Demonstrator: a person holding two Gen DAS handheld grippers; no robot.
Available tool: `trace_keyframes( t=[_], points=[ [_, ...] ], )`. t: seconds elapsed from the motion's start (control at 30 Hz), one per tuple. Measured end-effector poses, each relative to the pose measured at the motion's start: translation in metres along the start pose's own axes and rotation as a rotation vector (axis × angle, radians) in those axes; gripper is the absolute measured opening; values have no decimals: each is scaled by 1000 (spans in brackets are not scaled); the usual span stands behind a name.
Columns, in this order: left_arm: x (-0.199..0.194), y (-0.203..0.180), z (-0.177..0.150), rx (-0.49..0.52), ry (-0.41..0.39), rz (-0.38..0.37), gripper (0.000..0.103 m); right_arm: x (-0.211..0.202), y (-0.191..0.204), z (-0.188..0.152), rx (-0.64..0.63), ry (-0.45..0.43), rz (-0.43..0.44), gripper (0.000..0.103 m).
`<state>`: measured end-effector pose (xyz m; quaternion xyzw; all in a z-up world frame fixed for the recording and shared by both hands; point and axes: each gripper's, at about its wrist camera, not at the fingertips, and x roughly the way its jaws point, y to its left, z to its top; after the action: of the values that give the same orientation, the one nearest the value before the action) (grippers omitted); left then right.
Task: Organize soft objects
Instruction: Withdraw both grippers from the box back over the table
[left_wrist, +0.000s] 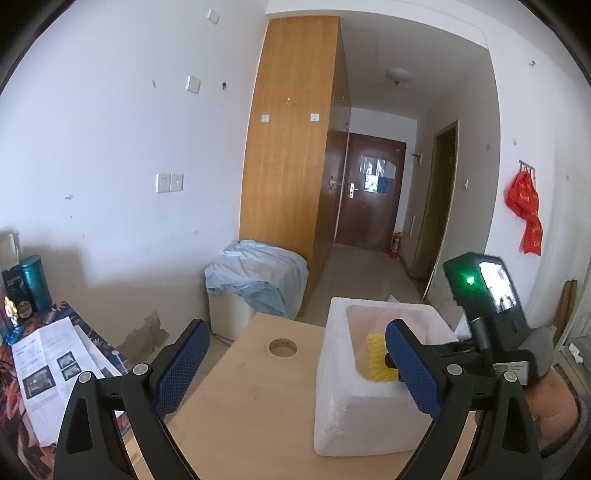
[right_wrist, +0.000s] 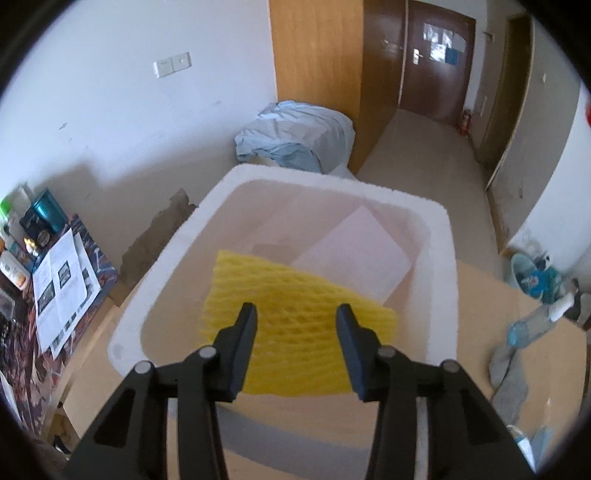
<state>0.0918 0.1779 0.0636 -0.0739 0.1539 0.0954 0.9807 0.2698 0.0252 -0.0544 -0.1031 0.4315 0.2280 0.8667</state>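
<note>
A white foam box (left_wrist: 334, 373) stands on the wooden table (left_wrist: 240, 413). Inside it a yellow foam net (left_wrist: 373, 363) leans against the near wall. My left gripper (left_wrist: 295, 332) is open and empty, held level to the left of the box. From above, my right gripper (right_wrist: 296, 308) points down into the foam box (right_wrist: 437, 258). Its fingers stand apart over the yellow net (right_wrist: 295, 284), and the pads do not press on it. A pale pink foam sheet (right_wrist: 354, 254) lies on the box floor. A grey sock (right_wrist: 508, 373) lies on the table to the right.
A round hole (left_wrist: 282, 348) is cut in the table left of the box. A low side table (left_wrist: 22, 369) with papers and bottles stands at the left. A box under blue cloth (left_wrist: 255, 277) sits by the wardrobe. A plastic bottle (right_wrist: 532, 321) lies near the sock.
</note>
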Motion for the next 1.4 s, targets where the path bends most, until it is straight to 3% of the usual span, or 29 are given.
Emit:
trace_keyframes(
  t=[0.07,0.27,0.33,0.4,0.63,0.77,0.93,1.1,1.4],
  points=[
    [0,0,0,-5,-3,-4,96,-15,0,-1,-9,-54,-8,50],
    [-4,-1,2,-13,-14,-16,96,-55,3,-7,-50,-190,-48,70],
    [-6,-2,3,-13,-18,-18,96,-62,1,-5,-63,-232,-58,85],
    [-9,-3,4,-16,-19,-25,96,-72,-1,-8,-59,-269,-94,89],
    [-24,-15,7,-7,-47,-45,96,-99,-12,-18,-18,-362,-72,91],
    [-32,-30,7,9,-57,-83,97,-122,-20,-29,14,-412,-113,91],
    [-46,-58,1,36,-70,-152,103,-156,-44,-69,92,-470,-184,92],
    [-58,-92,-14,80,-49,-224,103,-180,-65,-111,173,-513,-208,102],
    [-70,-138,-41,142,1,-305,103,-199,-89,-160,246,-506,-241,103]
  ],
)
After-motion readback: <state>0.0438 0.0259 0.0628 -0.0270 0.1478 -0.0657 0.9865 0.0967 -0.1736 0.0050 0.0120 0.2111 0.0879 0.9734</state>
